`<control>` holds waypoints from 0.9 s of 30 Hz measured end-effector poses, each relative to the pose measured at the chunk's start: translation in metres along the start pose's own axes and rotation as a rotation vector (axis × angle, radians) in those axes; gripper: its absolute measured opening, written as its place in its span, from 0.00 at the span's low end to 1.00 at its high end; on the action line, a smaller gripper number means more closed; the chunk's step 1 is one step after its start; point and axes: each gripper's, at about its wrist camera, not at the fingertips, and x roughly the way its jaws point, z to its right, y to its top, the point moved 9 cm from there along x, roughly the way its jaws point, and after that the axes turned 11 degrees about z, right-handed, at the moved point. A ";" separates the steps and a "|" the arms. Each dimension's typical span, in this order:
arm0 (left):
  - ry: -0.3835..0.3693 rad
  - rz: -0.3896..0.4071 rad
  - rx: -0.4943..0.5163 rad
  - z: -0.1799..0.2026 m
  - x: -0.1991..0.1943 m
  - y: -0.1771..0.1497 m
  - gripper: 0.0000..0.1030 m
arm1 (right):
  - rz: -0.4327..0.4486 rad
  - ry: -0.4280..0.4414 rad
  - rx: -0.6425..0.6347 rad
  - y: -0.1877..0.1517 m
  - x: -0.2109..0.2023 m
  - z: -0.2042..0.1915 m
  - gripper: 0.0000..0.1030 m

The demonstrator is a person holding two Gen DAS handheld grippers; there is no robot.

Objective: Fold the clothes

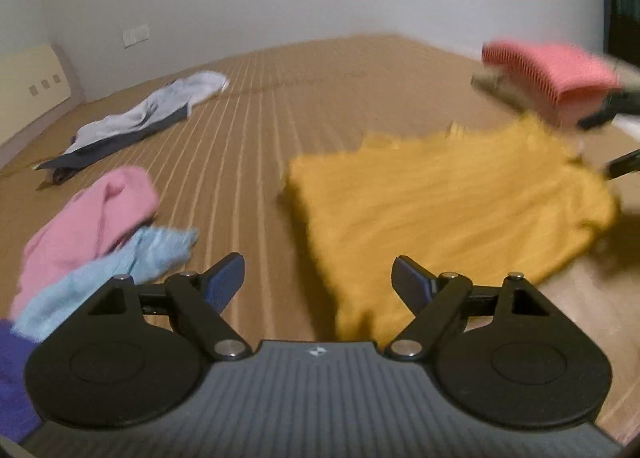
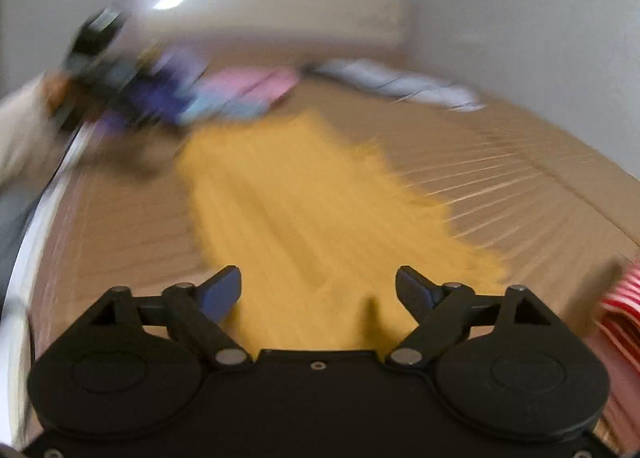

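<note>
A mustard-yellow garment (image 1: 448, 202) lies spread on the tan ribbed mat (image 1: 248, 130); it also shows in the right wrist view (image 2: 312, 210), blurred. My left gripper (image 1: 318, 282) is open and empty, above the garment's near left edge. My right gripper (image 2: 318, 290) is open and empty, above the garment's near end. The other gripper shows blurred at the far right of the left wrist view (image 1: 612, 114), beside a pink ribbed sleeve (image 1: 552, 70).
A pink garment (image 1: 92, 218) and a light blue one (image 1: 120, 270) lie at the left, a purple one (image 1: 12, 370) below them. A white and navy garment (image 1: 136, 122) lies further back. A red-and-white striped cloth (image 2: 624, 306) is at the right. A wall stands behind the mat.
</note>
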 end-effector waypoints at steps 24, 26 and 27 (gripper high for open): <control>0.012 -0.135 -0.099 -0.016 0.010 -0.080 0.88 | -0.212 -0.040 0.267 -0.030 0.053 0.003 0.39; 0.007 -0.139 -0.079 -0.009 -0.008 -0.088 0.88 | -0.246 -0.064 0.231 -0.037 0.039 -0.020 0.40; 0.006 -0.144 -0.069 -0.006 -0.016 -0.092 0.88 | -0.243 -0.074 0.227 -0.041 0.031 -0.030 0.41</control>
